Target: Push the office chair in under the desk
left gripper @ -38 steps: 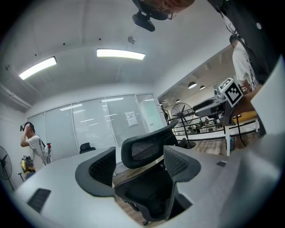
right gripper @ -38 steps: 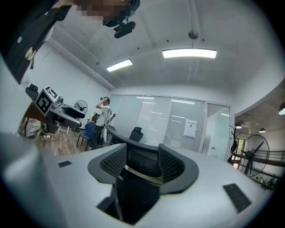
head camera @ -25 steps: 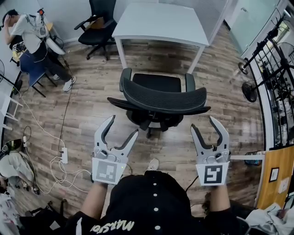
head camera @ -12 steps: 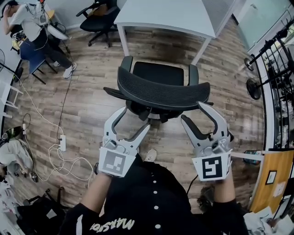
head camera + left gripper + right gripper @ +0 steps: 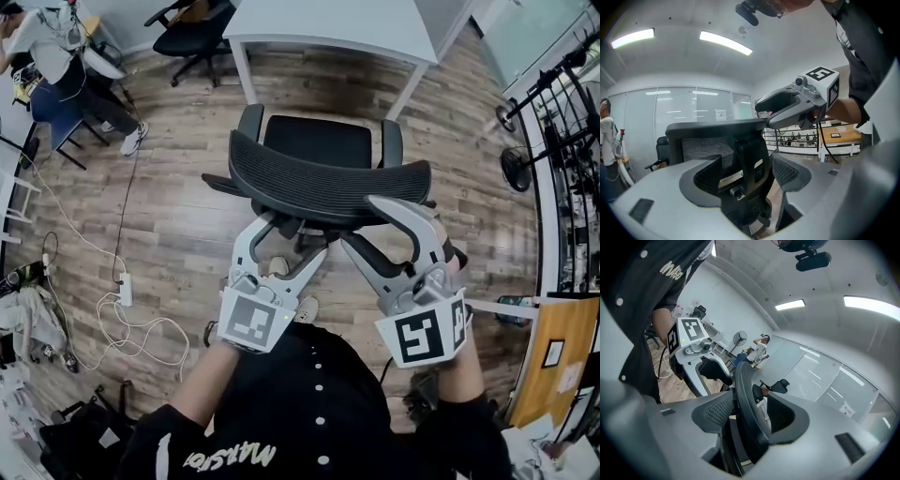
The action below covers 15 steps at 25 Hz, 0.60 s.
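Pushing is best applied at the stiff upper rim of the black mesh-backed office chair [image 5: 319,178], evenly on both sides. It should roll easily but may swivel. It stands at frame centre, just short of the white rectangular desk [image 5: 337,23] at top. The left gripper [image 5: 292,236] and right gripper [image 5: 364,223], jaws wide, straddle the backrest. One second earlier both hung clear of it.

Shirt lettering [image 5: 230,457]: white script, upside down in head view; starts "Ma", rest unclear.
Left gripper [image 5: 292,236] cube: square black-and-white code pattern, not text.
Right gripper [image 5: 359,220] cube: like pattern, not text.
Wall notice [image 5: 721,114]: too small to read.
Framed sheet [image 5: 553,354]: illegible.
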{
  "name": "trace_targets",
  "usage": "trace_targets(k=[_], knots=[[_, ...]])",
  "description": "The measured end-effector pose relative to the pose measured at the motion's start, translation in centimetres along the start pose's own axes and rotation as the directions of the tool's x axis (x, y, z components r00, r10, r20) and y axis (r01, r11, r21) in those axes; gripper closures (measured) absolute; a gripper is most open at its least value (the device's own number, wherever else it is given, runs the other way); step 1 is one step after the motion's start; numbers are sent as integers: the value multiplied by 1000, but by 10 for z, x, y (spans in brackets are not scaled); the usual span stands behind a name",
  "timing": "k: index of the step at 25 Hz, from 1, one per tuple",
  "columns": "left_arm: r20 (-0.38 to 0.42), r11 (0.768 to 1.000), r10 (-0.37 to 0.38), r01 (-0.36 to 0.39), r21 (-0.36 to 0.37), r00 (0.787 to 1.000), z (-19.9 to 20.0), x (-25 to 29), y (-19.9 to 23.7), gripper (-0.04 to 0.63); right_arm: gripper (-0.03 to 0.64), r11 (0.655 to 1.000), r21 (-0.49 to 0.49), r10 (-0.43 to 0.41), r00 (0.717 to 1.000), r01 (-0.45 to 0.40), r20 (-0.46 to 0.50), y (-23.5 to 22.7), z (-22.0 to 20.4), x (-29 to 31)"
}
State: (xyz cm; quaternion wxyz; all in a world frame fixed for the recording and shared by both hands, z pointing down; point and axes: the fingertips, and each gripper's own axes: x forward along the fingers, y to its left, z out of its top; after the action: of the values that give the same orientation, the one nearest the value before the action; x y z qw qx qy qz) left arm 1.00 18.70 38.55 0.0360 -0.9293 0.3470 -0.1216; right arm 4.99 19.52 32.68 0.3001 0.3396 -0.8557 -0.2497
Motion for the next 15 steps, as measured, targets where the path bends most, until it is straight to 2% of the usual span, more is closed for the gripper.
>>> trace_targets(k=[4, 10, 15], knots=[[3, 1000, -24, 24, -6, 1000, -1, 10, -7, 258, 368, 1000, -1, 15, 1000, -15, 0, 1, 2, 6], [21, 999, -42, 43, -28, 999, -1, 24, -14, 258, 373, 999, -25, 42, 997, -43, -58, 4, 0, 14], [21, 999, -24, 25, -43, 1000, -1, 33, -13, 258, 374, 992, -106, 57, 991, -70, -118, 12, -2, 19]])
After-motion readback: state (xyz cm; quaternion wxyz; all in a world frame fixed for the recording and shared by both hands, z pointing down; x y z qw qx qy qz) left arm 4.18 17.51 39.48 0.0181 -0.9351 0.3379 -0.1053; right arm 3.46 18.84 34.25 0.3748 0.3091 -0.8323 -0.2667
